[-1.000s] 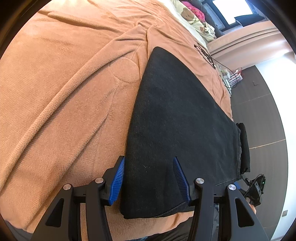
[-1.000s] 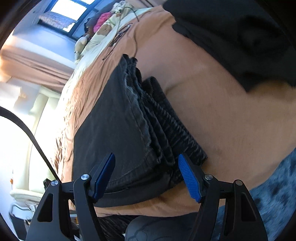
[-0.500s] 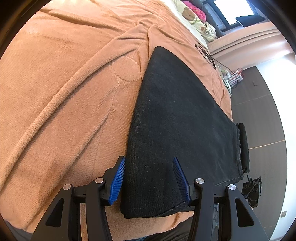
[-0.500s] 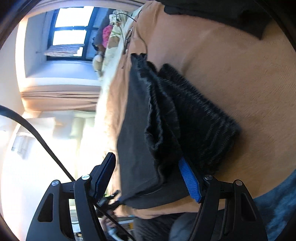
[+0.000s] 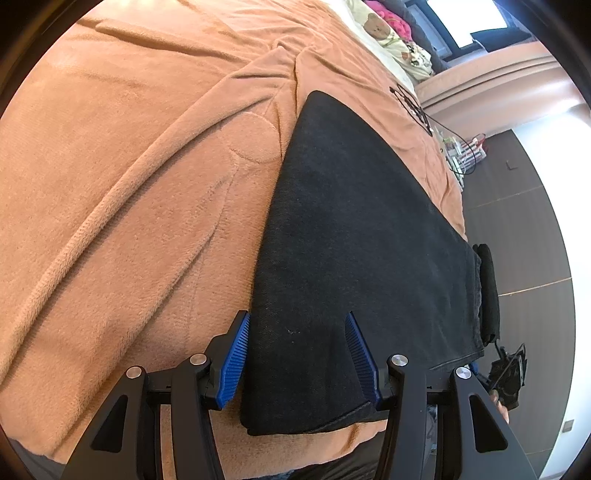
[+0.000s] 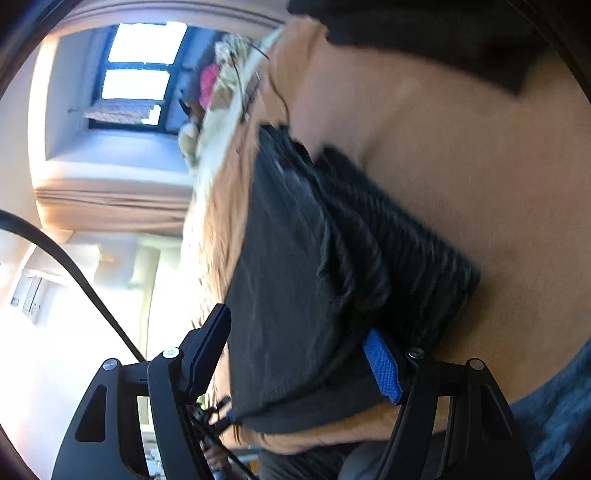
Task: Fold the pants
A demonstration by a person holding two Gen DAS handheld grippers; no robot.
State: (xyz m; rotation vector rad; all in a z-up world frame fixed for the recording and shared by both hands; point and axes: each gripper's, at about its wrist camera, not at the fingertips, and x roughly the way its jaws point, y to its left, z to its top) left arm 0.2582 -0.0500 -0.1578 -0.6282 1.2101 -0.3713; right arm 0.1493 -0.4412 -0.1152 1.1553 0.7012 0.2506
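The black pants (image 5: pixel 354 243) lie folded flat on an orange blanket (image 5: pixel 129 177), near the bed's front edge. My left gripper (image 5: pixel 297 356) is open, its blue pads on either side of the pants' near folded corner, above the cloth. In the right wrist view the pants (image 6: pixel 288 280) show their stacked hem end, beside a ribbed dark folded garment (image 6: pixel 413 240). My right gripper (image 6: pixel 303 354) is open, rolled sideways, with the pants' end between its fingers. The view is blurred.
More dark clothing (image 6: pixel 424 33) lies on the blanket further off. A cream bedcover with soft toys (image 5: pixel 391 33) and a cable (image 5: pixel 413 103) lie at the bed's far end. Dark floor (image 5: pixel 528 229) runs along the right of the bed.
My right gripper has rolled sideways and moved in on the pants' hem end; its view has tilted toward the window. The left gripper has stayed still.
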